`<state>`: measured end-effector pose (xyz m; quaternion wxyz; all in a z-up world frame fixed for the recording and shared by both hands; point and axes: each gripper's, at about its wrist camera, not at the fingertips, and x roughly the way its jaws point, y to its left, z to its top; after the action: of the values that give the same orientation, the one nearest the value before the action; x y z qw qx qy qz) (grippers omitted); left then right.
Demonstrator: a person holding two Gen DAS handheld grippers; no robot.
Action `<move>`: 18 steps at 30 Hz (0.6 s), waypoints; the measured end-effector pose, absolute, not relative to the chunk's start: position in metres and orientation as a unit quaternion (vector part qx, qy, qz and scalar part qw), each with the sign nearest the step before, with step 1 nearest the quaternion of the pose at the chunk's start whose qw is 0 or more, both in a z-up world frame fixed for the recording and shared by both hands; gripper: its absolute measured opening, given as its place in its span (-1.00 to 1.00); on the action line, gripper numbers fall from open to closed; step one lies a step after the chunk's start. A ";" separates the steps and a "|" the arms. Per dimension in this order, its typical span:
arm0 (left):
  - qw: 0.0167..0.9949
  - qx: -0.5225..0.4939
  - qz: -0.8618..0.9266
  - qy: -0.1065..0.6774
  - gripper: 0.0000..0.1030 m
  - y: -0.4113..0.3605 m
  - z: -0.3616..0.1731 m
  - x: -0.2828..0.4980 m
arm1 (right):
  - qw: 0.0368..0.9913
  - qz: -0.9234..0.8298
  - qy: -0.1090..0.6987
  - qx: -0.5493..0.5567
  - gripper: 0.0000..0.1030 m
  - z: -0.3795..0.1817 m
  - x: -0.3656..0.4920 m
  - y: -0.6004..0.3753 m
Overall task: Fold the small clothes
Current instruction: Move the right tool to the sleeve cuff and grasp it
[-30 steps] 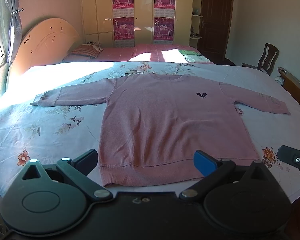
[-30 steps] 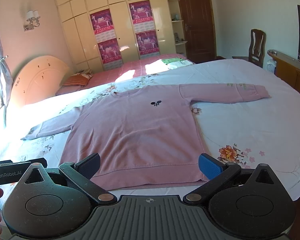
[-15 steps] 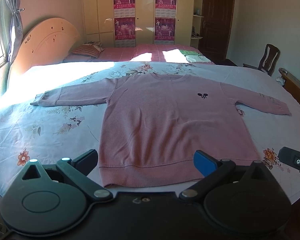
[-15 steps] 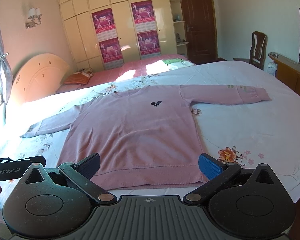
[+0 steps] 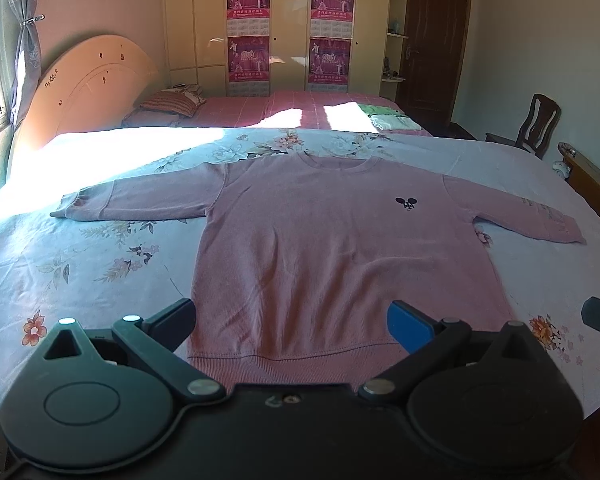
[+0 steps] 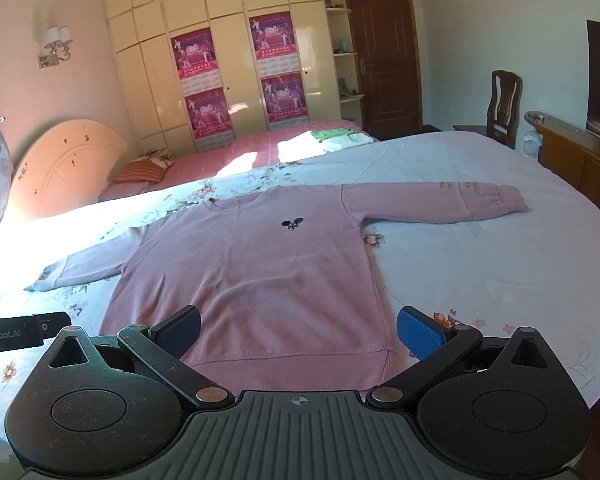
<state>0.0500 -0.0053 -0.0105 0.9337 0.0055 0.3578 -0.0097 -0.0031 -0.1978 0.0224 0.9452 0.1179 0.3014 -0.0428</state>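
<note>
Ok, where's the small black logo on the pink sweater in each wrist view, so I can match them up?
Left wrist: the black logo sits right of centre, on the pink sweater near the right-hand shoulder seam.
Right wrist: the logo sits almost dead centre, just below the collar.
Shared landmark: the folded green cloth on the far pink bed.

Each gripper, left and right, had a matte black body with 2 round discs, triangular cut-outs and silver pivot pins. On each, 1 finger pad was blue and textured, the other black. The right unit carried a grey ribbed plate with a crosshair mark. The left unit's housing bore white lettering.
</note>
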 end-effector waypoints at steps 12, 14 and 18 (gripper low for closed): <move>0.932 -0.002 0.006 0.361 0.99 -0.020 -0.025 0.110 | 0.944 -0.060 0.301 0.124 1.00 0.011 0.051 -0.248; 0.933 -0.001 0.012 0.360 0.99 -0.025 -0.028 0.122 | 0.943 -0.056 0.304 0.127 1.00 0.007 0.063 -0.257; 0.933 -0.002 0.008 0.360 0.98 -0.037 -0.035 0.147 | 0.942 -0.050 0.304 0.135 1.00 -0.002 0.085 -0.277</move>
<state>0.1465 -0.0366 -0.0346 0.9331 -0.0024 0.3596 0.0078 0.0854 -0.2770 -0.0018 0.9418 0.1346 0.3042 -0.0495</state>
